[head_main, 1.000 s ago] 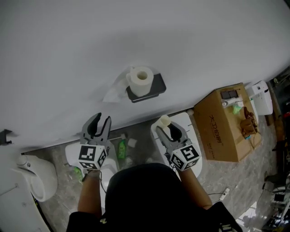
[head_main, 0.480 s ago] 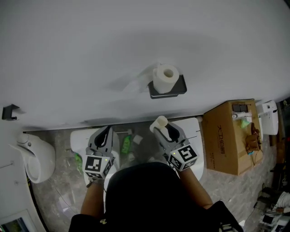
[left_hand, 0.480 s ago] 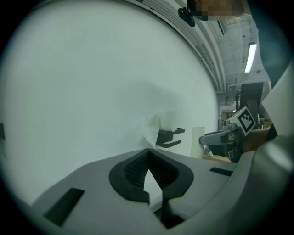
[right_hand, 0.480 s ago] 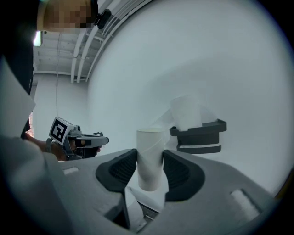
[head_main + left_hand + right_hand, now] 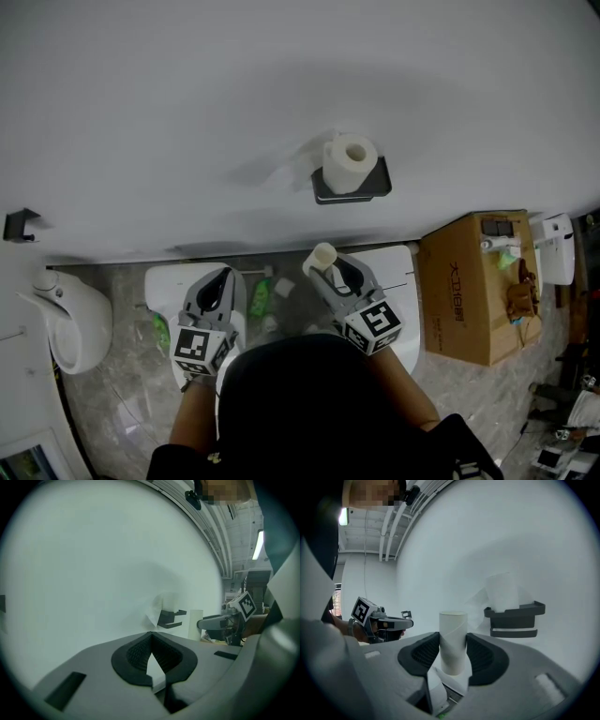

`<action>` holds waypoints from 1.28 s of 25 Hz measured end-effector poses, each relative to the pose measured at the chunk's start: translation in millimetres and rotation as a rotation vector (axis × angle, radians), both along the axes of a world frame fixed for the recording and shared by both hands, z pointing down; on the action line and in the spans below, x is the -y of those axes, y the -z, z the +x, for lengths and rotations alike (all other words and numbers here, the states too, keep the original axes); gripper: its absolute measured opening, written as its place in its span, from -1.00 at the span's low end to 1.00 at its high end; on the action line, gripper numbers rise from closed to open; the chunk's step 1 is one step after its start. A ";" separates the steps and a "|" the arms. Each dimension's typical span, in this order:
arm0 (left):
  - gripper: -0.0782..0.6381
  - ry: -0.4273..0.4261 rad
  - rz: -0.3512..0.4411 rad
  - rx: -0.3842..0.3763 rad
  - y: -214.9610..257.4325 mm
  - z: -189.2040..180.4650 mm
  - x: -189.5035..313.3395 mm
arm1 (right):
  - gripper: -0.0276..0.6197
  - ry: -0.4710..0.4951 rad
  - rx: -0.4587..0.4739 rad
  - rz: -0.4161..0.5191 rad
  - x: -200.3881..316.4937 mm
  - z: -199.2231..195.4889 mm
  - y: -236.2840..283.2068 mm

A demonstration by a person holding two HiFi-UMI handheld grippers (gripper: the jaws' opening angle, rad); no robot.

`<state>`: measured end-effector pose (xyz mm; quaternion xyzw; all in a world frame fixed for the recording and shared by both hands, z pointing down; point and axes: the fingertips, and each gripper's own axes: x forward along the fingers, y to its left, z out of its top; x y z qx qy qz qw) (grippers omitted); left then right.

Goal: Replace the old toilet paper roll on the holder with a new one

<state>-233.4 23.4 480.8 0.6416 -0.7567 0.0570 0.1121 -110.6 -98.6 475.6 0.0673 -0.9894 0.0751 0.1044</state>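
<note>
Both arms reach toward twelve o'clock, nearly level. The left tongs (image 5: 222,279) are closed and empty; the right tongs (image 5: 330,265) clamp a cardboard tube (image 5: 320,257), with the holder (image 5: 375,185) at one o'clock.

A brown cardboard box (image 5: 473,281) stands on the grey marbled floor (image 5: 122,394) at the foot of the white wall (image 5: 234,94). Small items lie on the box's top, too small to name. Just right of the box sits a white appliance (image 5: 553,246). Well left of the box lies a green bottle (image 5: 260,298). Farther left is a white ceramic toilet (image 5: 80,323), and farthest left a black wall hook (image 5: 19,225).
</note>
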 end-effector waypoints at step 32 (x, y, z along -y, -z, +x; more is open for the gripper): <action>-0.74 -0.104 0.026 0.030 14.9 23.7 32.4 | -0.36 -0.062 0.001 0.022 16.6 28.8 1.7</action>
